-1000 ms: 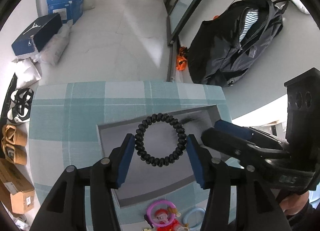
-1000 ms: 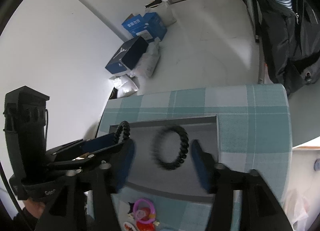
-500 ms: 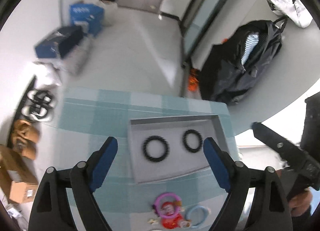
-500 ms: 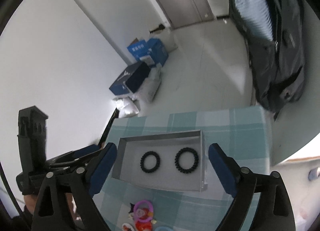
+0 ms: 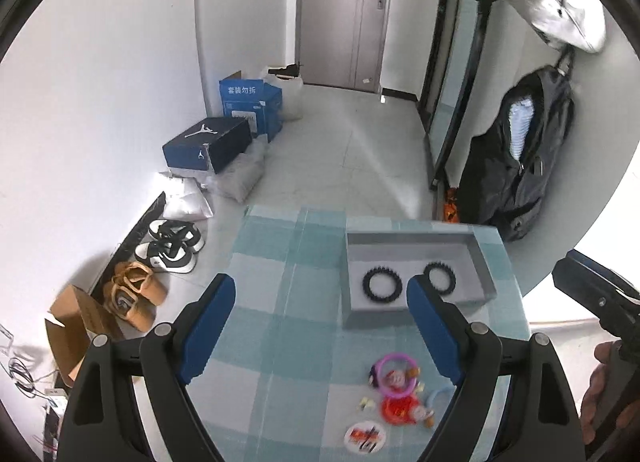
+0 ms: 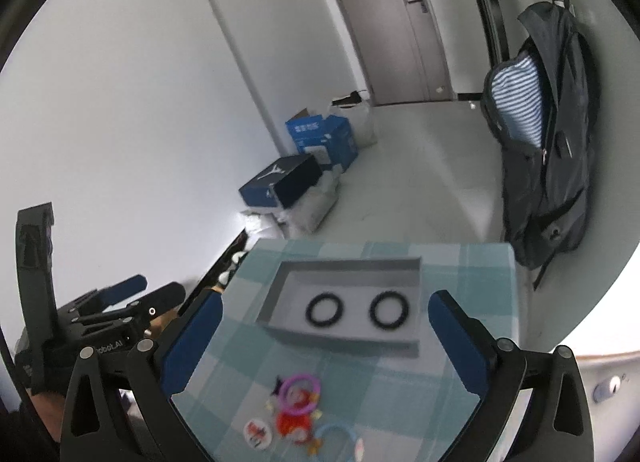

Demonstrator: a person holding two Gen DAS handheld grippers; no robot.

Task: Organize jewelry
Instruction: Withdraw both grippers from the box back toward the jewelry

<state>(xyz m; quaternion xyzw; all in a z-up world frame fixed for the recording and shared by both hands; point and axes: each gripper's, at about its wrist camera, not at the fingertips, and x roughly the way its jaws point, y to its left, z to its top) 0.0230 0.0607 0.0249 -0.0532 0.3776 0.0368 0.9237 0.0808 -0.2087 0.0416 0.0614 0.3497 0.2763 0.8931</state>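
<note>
Teal-and-white check on the tablecloth [image 5: 280, 302], big pale squares. On it a plain grey tray [image 5: 484, 274], and inside two black coil bracelets: one [image 5: 382, 284] at nine o'clock, the other [image 5: 439, 278] at three. At six o'clock from the tray, a pink ring [image 6: 301, 387], a red trinket [image 6: 290, 424], a pale blue hoop [image 6: 336, 434], a white round badge [image 6: 259, 434] with red print. Both grippers are black with blue pads [image 6: 456, 336]. On the floor at eleven o'clock, a navy shoebox [image 5: 206, 143] with a white logo. On the wall at two o'clock, a black backpack [image 6: 560, 181] showing blue-and-white stripes.
</note>
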